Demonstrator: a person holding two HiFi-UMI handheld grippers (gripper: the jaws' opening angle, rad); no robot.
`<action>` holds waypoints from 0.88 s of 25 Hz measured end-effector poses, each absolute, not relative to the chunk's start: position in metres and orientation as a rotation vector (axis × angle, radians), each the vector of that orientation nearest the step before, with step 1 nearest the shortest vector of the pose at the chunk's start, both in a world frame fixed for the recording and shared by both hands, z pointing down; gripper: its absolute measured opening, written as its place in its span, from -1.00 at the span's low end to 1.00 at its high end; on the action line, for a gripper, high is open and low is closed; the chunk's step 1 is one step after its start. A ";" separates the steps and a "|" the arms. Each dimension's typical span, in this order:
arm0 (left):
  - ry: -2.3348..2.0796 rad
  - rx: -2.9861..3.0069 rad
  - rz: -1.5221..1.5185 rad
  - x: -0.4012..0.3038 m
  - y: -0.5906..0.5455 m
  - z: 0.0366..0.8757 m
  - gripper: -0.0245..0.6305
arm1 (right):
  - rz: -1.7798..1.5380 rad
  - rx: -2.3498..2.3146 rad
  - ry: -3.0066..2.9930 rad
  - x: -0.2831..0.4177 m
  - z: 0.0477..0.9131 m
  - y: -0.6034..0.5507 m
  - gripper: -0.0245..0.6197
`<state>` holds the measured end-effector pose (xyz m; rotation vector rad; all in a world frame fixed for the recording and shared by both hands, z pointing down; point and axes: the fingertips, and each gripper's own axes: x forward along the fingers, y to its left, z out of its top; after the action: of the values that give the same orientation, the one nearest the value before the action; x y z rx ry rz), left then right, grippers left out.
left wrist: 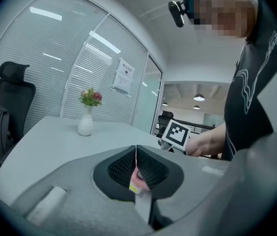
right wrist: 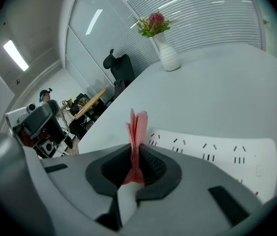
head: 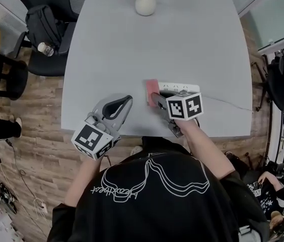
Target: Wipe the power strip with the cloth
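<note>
on one pale grey rectangular table (head: 192, 39), one long white plastic power strip (right wrist: 212, 151) is laid crosswise. at its left end, one red woven cloth (right wrist: 137, 124) is clamped in the nearer right gripper (right wrist: 134, 154). the left gripper (left wrist: 136, 151) is held pressed together, apart to the left.

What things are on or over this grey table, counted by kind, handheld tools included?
Grey handheld grippers: 2 (left gripper, right gripper)
White ceramic vase of flowers: 1
White plastic power strip: 1
Pink woven cloth: 1
Total: 5
</note>
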<state>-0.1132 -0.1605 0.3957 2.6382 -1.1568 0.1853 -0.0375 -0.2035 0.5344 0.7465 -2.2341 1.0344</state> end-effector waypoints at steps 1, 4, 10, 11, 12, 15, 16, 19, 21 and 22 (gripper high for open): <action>-1.160 2.631 0.189 -0.116 -0.160 0.397 -0.88 | 1.040 0.746 -2.233 -0.040 0.536 -0.204 -0.79; -1.165 2.613 0.201 -0.121 -0.159 0.401 -0.88 | 1.047 0.740 -2.222 -0.045 0.540 -0.204 -0.79; -1.169 2.603 0.190 -0.122 -0.158 0.403 -0.88 | 1.035 0.745 -2.209 -0.045 0.544 -0.204 -0.79; -1.167 2.603 0.192 -0.122 -0.158 0.403 -0.88 | 1.036 0.748 -2.207 -0.044 0.544 -0.204 -0.79; -1.164 2.605 0.195 -0.121 -0.158 0.404 -0.88 | 1.038 0.752 -2.205 -0.042 0.544 -0.204 -0.79; -1.150 2.611 0.202 -0.118 -0.158 0.404 -0.88 | 1.032 0.777 -2.201 -0.034 0.542 -0.207 -0.79; -1.147 2.612 0.200 -0.117 -0.159 0.404 -0.88 | 1.033 0.787 -2.200 -0.031 0.541 -0.208 -0.79; -1.131 2.617 0.195 -0.113 -0.161 0.404 -0.88 | 1.039 0.819 -2.190 -0.019 0.541 -0.210 -0.79; -1.116 2.624 0.197 -0.109 -0.162 0.404 -0.88 | 1.045 0.839 -2.183 -0.010 0.541 -0.211 -0.79; -1.108 2.629 0.198 -0.106 -0.163 0.404 -0.88 | 1.047 0.849 -2.179 -0.005 0.541 -0.212 -0.79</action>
<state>-0.1062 -0.1628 0.4041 2.6289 -1.1075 0.1977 -0.0054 -0.2116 0.5414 0.8488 -2.1791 1.0472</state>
